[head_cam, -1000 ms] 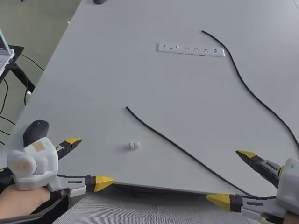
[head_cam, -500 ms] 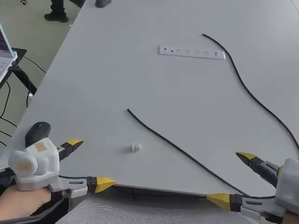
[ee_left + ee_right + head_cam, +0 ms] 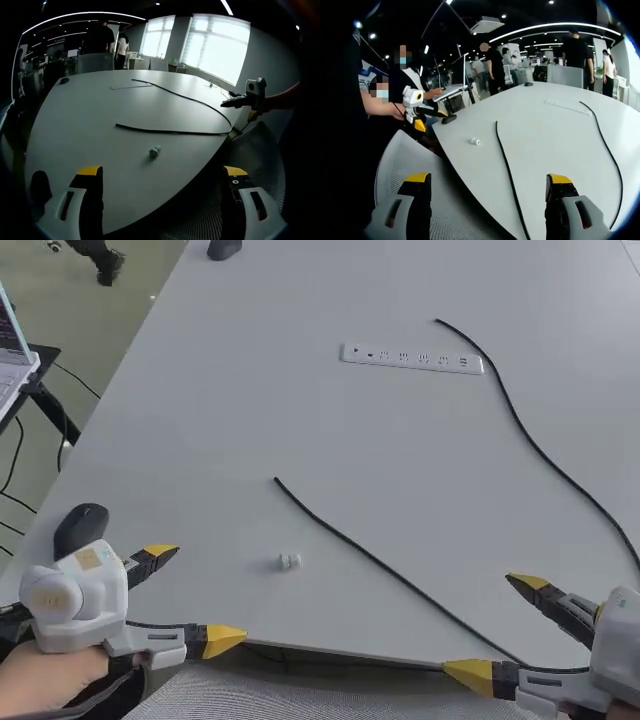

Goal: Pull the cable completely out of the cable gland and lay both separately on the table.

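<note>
A grey mesh chair is seen nearest, below the front edge of the pale surface. The left tool is held at the near left corner, its yellow-tipped jaws spread wide with nothing between them. The right tool is held at the near right, likewise released and empty, its jaws reaching just over the edge. A dark mouse is set on the surface just beyond the left tool.

The small white cable gland is laid on the surface near the front edge, between the two tools and closer to the left one. The black cable is laid apart from it and is not threaded through it. One free end is placed beyond the gland, and from there the cable is run diagonally toward the near right edge. In the left gripper view it is seen to bend back there and to continue as a long curve toward the far side.

That far stretch is ended just beside the right end of a white power strip, which is laid flat well beyond the gland. A second dark object is set at the far edge, too small to be identified. People are seen standing past the far end.
</note>
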Available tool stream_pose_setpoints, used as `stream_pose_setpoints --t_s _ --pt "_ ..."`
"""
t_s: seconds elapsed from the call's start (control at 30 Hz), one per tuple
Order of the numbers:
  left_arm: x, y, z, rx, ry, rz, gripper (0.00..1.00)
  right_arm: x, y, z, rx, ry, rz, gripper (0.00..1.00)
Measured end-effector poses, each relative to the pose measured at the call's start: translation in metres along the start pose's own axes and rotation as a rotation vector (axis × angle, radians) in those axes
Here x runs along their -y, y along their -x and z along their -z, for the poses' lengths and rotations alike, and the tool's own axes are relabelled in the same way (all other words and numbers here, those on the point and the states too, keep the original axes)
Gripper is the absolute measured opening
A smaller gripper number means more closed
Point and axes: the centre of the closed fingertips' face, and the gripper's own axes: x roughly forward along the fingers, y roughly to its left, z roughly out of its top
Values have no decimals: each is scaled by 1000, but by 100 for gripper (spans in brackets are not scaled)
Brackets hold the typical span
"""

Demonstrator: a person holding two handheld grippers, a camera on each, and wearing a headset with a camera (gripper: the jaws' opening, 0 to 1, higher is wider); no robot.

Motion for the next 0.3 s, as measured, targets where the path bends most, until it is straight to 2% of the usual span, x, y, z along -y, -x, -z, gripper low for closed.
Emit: stream_pose_setpoints --t_s 0.3 --pt "1 -2 -1 -1 2 1 98 2 1 2 -10 -1 3 96"
